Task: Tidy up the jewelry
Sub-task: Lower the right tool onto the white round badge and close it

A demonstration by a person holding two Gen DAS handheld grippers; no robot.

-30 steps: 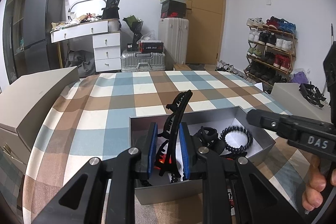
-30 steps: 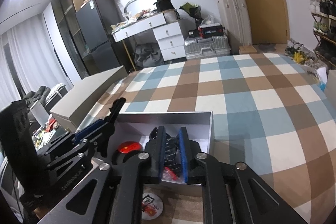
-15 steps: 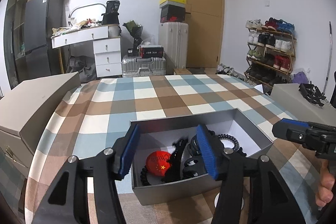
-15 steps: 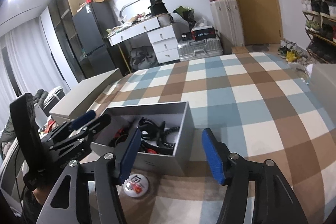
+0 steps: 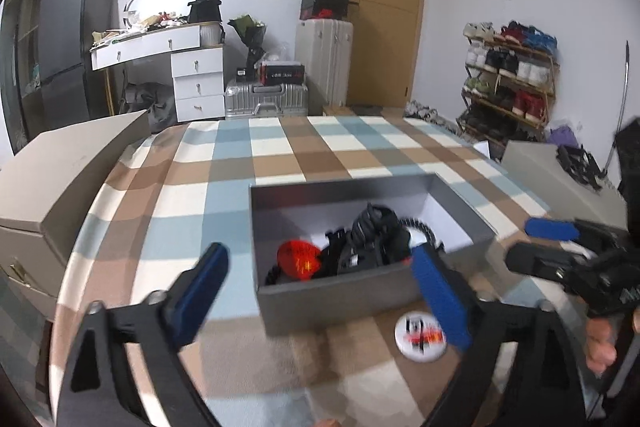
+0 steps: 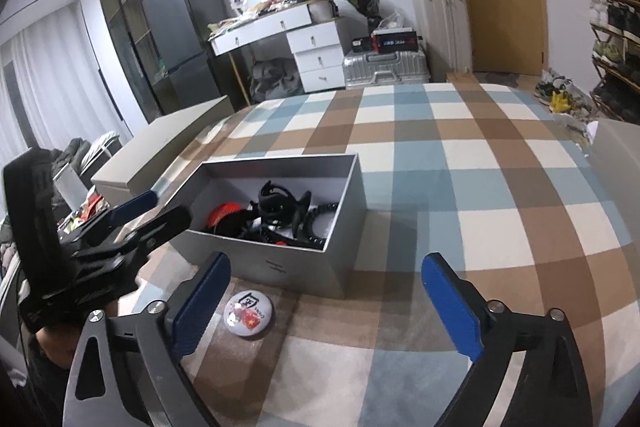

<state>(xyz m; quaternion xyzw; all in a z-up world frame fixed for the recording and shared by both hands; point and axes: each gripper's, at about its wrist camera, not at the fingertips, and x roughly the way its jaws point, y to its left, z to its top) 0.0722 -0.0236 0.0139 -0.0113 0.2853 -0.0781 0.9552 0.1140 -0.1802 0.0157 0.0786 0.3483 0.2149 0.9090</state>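
Observation:
A grey open box [image 5: 332, 291] [image 6: 276, 267] stands on the checked tablecloth. It holds black hair clips [image 5: 368, 239] [image 6: 276, 203], a black bead bracelet [image 5: 424, 229] [image 6: 320, 223] and a red round badge [image 5: 298, 259] [image 6: 224, 213]. A white round badge [image 5: 420, 335] [image 6: 248, 311] lies on the cloth in front of the box. My left gripper [image 5: 324, 291] is open and empty, held back in front of the box. My right gripper [image 6: 324, 303] is open and empty, in front of the box and right of the badge.
A beige box lid [image 5: 60, 167] [image 6: 160, 147] lies at the table's left edge. Another grey box [image 5: 552, 167] with a black item on it sits at the right edge. The checked table [image 6: 460, 163] stretches behind the box. Desk, suitcases and shoe rack stand beyond.
Both grippers opened and let their black hair clips go into the box, then drew back toward me. The box now shows whole in both views.

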